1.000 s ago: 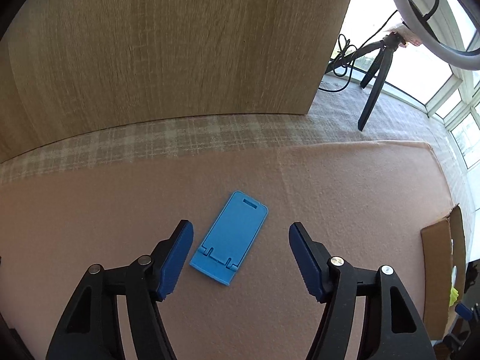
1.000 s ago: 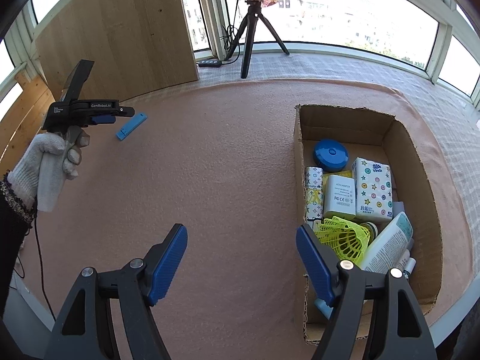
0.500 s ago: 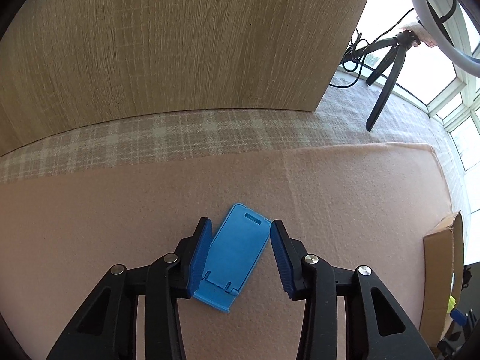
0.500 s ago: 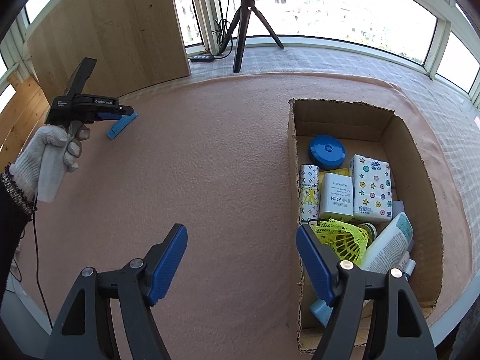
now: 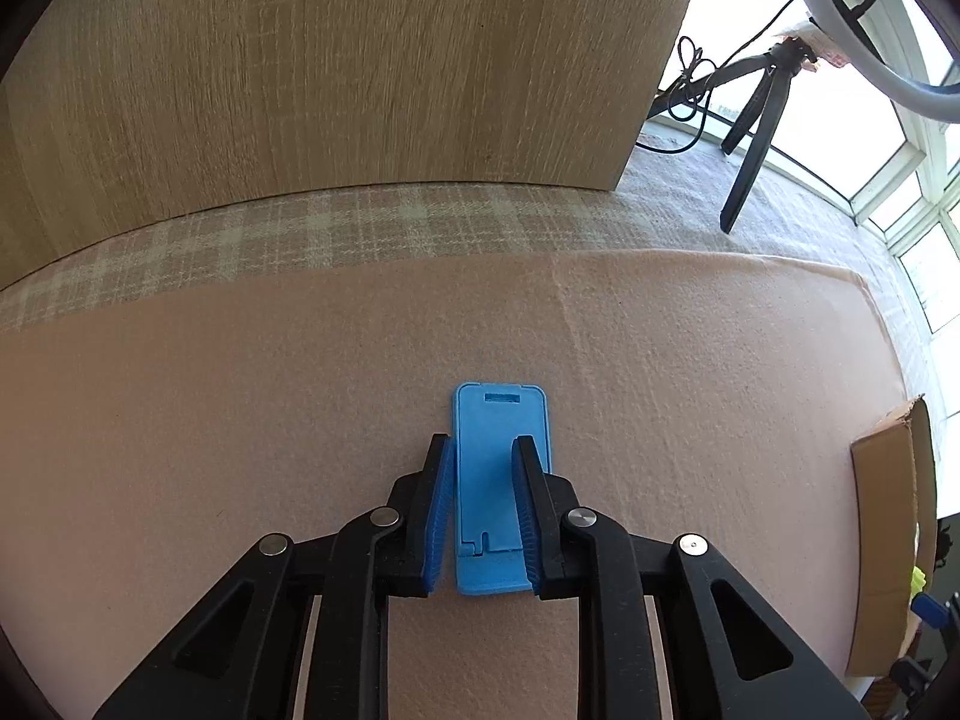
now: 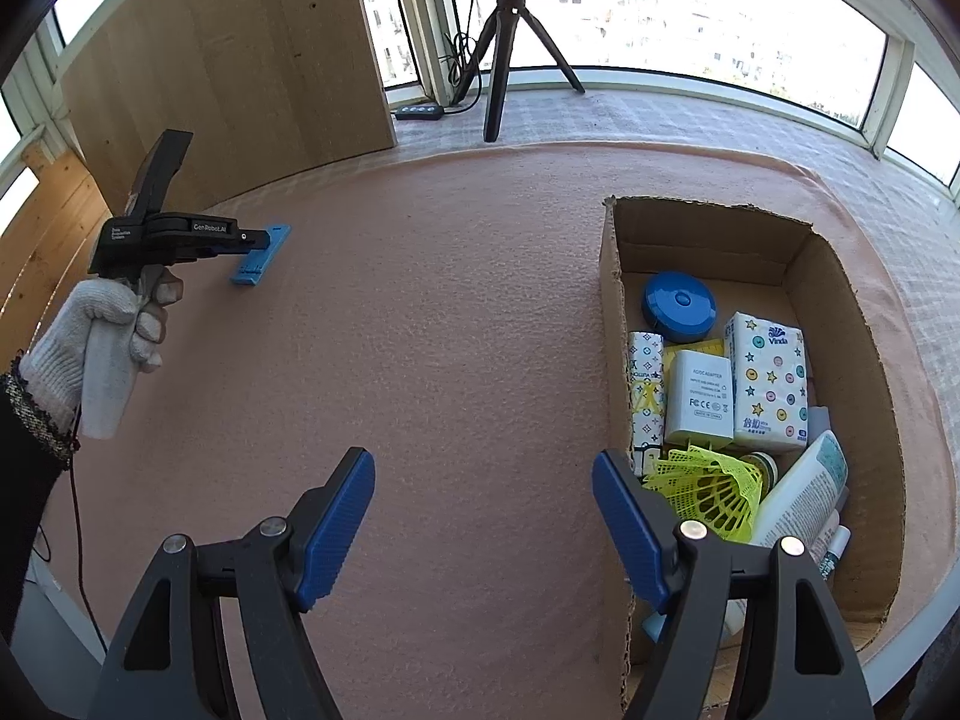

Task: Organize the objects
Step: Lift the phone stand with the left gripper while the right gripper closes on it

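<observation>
Left gripper clamped on the blue phone stand, pads pressed against its two long edges. Stand flat on the pink felt mat, slotted end pointing toward 12 o'clock, hinged foot toward 6 o'clock between the fingers. Seen from the right wrist view at 10 o'clock: same blue phone stand low on the mat, tip of the left gripper over it, gloved left hand wrapped round the handle.

Right gripper spread wide, nothing between the pads, hovering above the mat at 6 o'clock. Cardboard box at 3 o'clock, holding a blue round case, a white adapter, a tissue pack, a yellow shuttlecock and a white bottle. Wooden panel upright at 12 o'clock beyond a strip of plaid cloth; tripod at 12 o'clock by the windows in the right wrist view.
</observation>
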Demonstrator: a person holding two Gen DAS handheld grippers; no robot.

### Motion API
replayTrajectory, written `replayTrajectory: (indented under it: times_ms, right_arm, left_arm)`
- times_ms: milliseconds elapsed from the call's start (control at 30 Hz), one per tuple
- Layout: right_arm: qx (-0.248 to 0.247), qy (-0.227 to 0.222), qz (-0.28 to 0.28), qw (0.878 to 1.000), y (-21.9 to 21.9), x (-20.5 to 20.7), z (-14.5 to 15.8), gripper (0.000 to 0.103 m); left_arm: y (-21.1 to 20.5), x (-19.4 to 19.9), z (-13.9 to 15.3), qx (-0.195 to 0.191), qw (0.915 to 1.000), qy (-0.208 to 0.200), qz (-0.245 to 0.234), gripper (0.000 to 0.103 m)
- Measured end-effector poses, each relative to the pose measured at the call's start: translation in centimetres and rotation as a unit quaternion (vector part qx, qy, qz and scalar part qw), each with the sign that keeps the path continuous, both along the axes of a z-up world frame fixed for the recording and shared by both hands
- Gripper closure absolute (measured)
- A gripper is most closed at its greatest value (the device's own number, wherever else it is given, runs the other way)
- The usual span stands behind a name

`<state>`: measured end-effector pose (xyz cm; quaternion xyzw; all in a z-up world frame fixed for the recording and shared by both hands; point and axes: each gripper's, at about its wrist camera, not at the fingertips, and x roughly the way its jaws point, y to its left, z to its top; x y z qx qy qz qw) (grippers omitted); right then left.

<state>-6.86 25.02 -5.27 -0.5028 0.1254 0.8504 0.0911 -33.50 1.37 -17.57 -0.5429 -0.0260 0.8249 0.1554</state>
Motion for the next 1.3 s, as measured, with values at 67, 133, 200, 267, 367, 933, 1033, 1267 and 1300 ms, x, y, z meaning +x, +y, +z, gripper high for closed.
replayTrajectory:
  times_ms: [67,133,200,267,367,933,1033,1267,1300]
  right_arm:
    - [-0.003,0.002,0.002,1.000,-0.1,-0.2,0.1,0.032]
    - [-0.006,0.004,0.003,1.000,-0.1,-0.4,0.1,0.032]
    - [-0.008,0.005,0.004,1.000,-0.1,-0.4,0.1,0.032]
    - [-0.011,0.006,0.008,1.000,-0.2,-0.5,0.1,0.032]
    - [-0.016,0.007,0.010,1.000,-0.2,-0.6,0.0,0.032]
    - [-0.064,0.010,0.018,0.998,0.3,-0.9,-0.5,0.032]
    - [-0.078,0.008,0.018,0.997,0.5,-0.9,-1.0,0.032]
    - [-0.125,-0.006,0.035,0.992,-0.1,-1.3,-3.0,0.031]
    - [-0.132,-0.009,0.040,0.990,-0.3,-1.3,-3.3,0.031]
  left_arm:
    - [0.5,0.9,-0.1,0.002,1.0000,0.004,0.000,0.082]
    - [0.7,1.9,-0.1,0.008,1.0000,0.005,-0.002,0.082]
    - [1.4,3.0,-0.1,0.003,0.9999,0.011,-0.008,0.082]
    - [1.8,4.3,0.0,0.002,0.9998,0.014,-0.013,0.082]
    - [2.5,6.2,0.1,-0.004,0.9996,0.021,-0.021,0.082]
    - [6.2,17.2,0.2,0.017,0.9980,-0.001,-0.061,0.084]
    - [6.7,20.0,0.2,0.020,0.9978,-0.004,-0.063,0.084]
    - [7.4,24.4,0.3,0.040,0.9962,-0.018,-0.075,0.084]
    - [7.4,24.8,0.3,0.049,0.9951,-0.025,-0.082,0.084]
